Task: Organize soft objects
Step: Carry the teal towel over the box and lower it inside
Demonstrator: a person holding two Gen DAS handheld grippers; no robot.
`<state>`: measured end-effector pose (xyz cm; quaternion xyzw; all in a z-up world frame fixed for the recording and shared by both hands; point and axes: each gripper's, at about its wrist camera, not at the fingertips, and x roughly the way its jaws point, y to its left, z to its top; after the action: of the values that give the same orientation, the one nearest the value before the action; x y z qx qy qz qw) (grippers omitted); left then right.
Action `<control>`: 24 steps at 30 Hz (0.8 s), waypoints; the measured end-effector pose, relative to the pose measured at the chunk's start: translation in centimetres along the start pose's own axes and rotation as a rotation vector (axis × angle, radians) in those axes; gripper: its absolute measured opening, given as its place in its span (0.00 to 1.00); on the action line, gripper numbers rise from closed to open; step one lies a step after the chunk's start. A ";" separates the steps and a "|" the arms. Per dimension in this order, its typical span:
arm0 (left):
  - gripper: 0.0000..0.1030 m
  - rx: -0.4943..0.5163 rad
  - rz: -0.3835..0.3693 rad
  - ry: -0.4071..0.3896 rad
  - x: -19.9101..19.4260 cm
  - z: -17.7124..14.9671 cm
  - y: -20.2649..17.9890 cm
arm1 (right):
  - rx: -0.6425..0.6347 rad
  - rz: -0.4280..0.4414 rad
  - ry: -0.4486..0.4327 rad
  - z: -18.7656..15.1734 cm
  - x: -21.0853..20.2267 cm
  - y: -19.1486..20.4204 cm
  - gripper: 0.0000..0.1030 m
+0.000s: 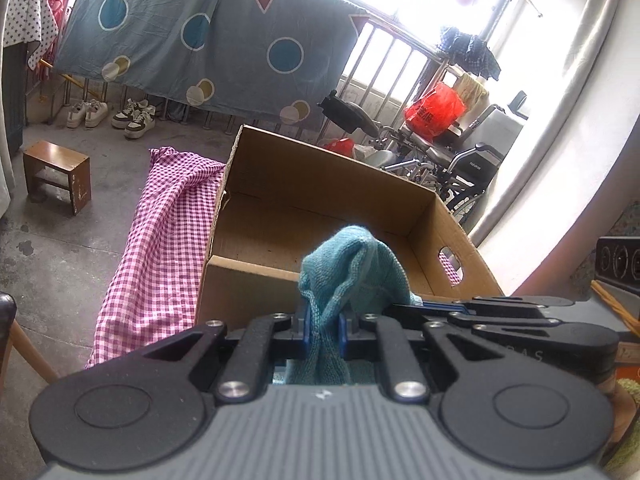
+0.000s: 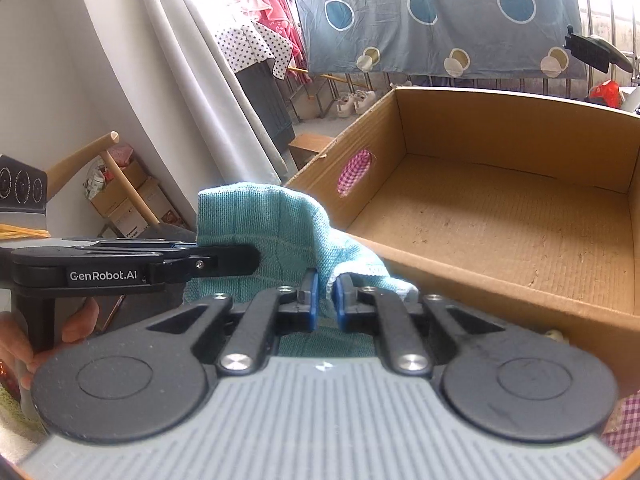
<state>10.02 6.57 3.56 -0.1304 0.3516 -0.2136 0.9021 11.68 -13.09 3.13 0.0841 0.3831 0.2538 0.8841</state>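
Note:
A teal knitted cloth [image 1: 352, 268] is bunched up just in front of an open, empty cardboard box [image 1: 320, 176]. My left gripper [image 1: 324, 330] is shut on one fold of it, with the cloth squeezed between the blue pads. My right gripper [image 1: 404, 307] comes in side-on from the right and meets the same cloth. In the right wrist view the teal cloth [image 2: 260, 216] rises between both tools. The right gripper [image 2: 325, 300] is shut on its pale edge. The left gripper [image 2: 256, 258] clamps it from the left. The box [image 2: 520, 132] lies to the right.
A pink checked cloth [image 1: 160, 232] lies under and left of the box. A wooden stool [image 1: 56, 172], shoes [image 1: 132, 118] and a wheelchair [image 1: 460, 160] stand on the concrete floor beyond. A patterned sheet [image 1: 200, 40] hangs on the railing. A hand [image 2: 80, 320] holds the left tool.

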 end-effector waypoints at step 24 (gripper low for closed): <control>0.13 0.060 -0.092 0.020 16.1 19.0 -2.1 | 0.084 -0.090 -0.001 19.5 7.5 -16.3 0.07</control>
<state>33.15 -1.37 8.67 -0.1173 0.3478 -0.2665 0.8912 36.36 -22.34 6.28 0.1037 0.3962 0.1975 0.8907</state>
